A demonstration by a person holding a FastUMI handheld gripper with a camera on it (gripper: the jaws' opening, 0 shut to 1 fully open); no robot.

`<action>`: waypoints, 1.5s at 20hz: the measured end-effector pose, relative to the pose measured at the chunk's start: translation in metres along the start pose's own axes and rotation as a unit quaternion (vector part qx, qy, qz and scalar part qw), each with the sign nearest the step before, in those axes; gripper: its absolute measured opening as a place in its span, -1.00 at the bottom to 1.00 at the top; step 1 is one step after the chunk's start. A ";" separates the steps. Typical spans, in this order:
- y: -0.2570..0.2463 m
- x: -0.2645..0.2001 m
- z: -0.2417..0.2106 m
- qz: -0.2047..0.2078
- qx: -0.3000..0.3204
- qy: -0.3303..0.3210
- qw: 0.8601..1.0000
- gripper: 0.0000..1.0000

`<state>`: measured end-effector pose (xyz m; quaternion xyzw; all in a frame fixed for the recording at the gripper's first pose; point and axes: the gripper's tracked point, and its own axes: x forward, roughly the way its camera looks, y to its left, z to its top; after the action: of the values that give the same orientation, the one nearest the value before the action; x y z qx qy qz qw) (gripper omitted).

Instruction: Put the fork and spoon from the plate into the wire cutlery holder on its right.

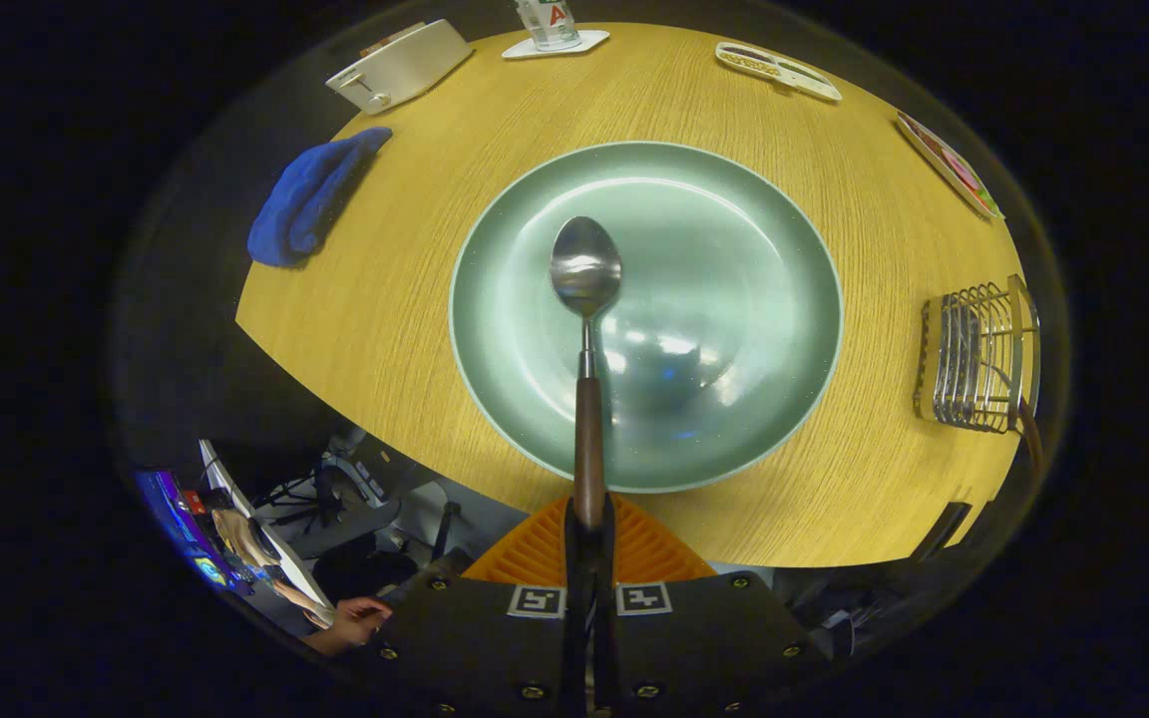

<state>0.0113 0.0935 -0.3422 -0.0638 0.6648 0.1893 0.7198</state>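
My gripper (589, 524) is shut on the brown wooden handle of a spoon (585, 299). The spoon points straight ahead from my fingers, and its steel bowl hangs over the pale green plate (734, 249). The plate lies below on the round wooden table, with nothing else on it. The wire cutlery holder (973, 359) stands to the plate's right near the table's rim. A brown handle (1031, 434) sticks out of its near end.
A blue cloth (310, 199) lies left of the plate. A white toaster (400, 65) sits at the far left, a glass on a coaster (550, 30) at the back, a white tray (779, 70) and a printed card (949, 165) at the far right. A person's hand (350, 623) shows below the table edge.
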 end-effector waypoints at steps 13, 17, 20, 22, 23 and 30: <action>-0.062 -0.099 -0.008 0.002 -0.052 0.007 0.999 -0.92; -0.093 -0.129 -0.022 -0.025 -0.068 0.017 0.997 -0.92; -0.104 -0.145 -0.030 -0.021 -0.059 0.022 0.998 -0.92; -0.111 -0.157 -0.034 -0.014 -0.051 0.023 0.998 -0.92; -0.116 -0.164 -0.036 -0.015 -0.047 0.021 0.999 -0.92; -0.168 -0.202 -0.039 -0.015 0.021 -0.002 1.000 -0.92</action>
<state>0.0256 -0.1122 -0.1754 -0.0580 0.6660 0.1647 0.7252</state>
